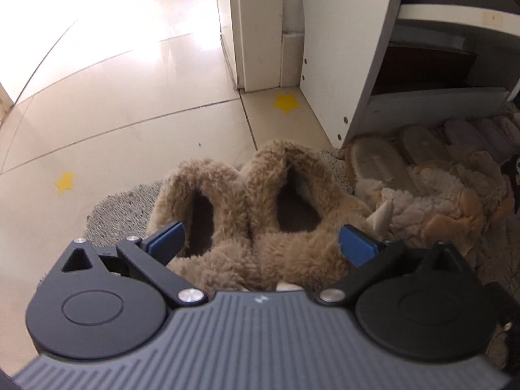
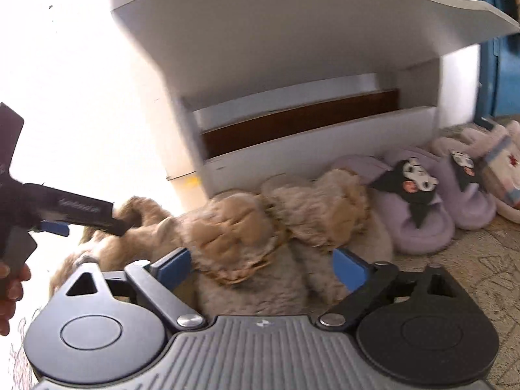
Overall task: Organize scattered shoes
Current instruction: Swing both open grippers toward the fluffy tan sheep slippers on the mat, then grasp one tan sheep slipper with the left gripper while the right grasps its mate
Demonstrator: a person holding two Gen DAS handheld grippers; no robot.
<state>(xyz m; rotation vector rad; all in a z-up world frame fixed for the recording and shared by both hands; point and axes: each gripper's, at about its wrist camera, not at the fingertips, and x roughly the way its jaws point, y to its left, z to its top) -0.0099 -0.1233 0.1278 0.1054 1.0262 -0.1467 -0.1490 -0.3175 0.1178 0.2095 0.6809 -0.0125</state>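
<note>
1. My left gripper (image 1: 260, 243) has its blue pads spread wide, one on each side of a pair of brown fuzzy slippers (image 1: 247, 214); I can't tell whether either pad presses into the fur.
2. Those two slippers sit side by side, openings up, on a grey mat (image 1: 120, 208) laid on the pale tiled floor (image 1: 113, 113).
3. My right gripper (image 2: 260, 266) is also spread apart, its pads flanking a tan plush slipper (image 2: 237, 243) with a paw-like front (the right wrist view is blurred, so contact is unclear).
4. A second tan plush slipper (image 2: 325, 208) lies just beside it, toward the shelf.
5. Further right stands a row of lilac slippers (image 2: 419, 214) with black-and-white cartoon faces, then a pale pink one (image 2: 507, 175) at the edge.
6. Directly behind everything is the white shoe shelf (image 2: 308, 149), its low front board close to the heels of the row.
7. Two yellow star stickers (image 1: 287, 103) mark the tiles.
8. A white pillar (image 1: 256, 32) rises left of the shelf.
</note>
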